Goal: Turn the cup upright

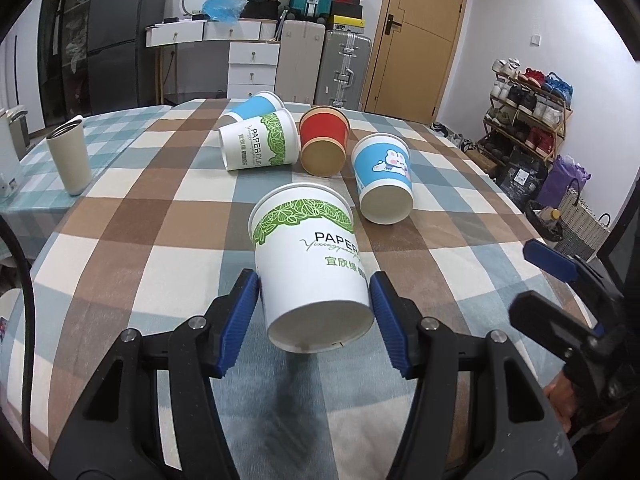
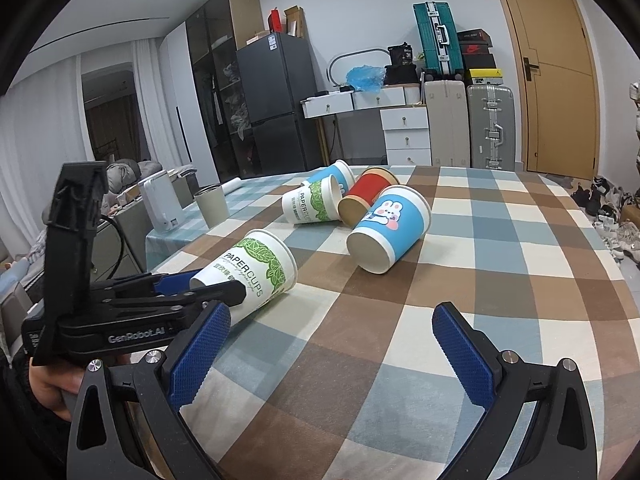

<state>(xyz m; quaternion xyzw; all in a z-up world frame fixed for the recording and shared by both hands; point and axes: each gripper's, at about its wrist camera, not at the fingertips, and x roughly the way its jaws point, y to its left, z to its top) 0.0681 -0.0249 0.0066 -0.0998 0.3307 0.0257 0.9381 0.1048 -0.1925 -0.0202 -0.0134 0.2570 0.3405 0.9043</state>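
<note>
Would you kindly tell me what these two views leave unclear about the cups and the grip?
- Left gripper: contact between pads and white leaf cup uncertain; cup body hides it in the left view, gripper body in the right.
- Far blue cup: mostly hidden behind second leaf cup.
- Cup insides: mouths face away.

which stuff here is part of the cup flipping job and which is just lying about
Part of the job:
- green-leaf paper cup between the left hand-held gripper's fingers
- second green-leaf cup, red cup, bunny cup, blue cup, all on their sides
- right hand-held gripper, open, holding nothing

Just lying about:
- beige tumbler, upright
- white appliance
- checked tablecloth
</note>
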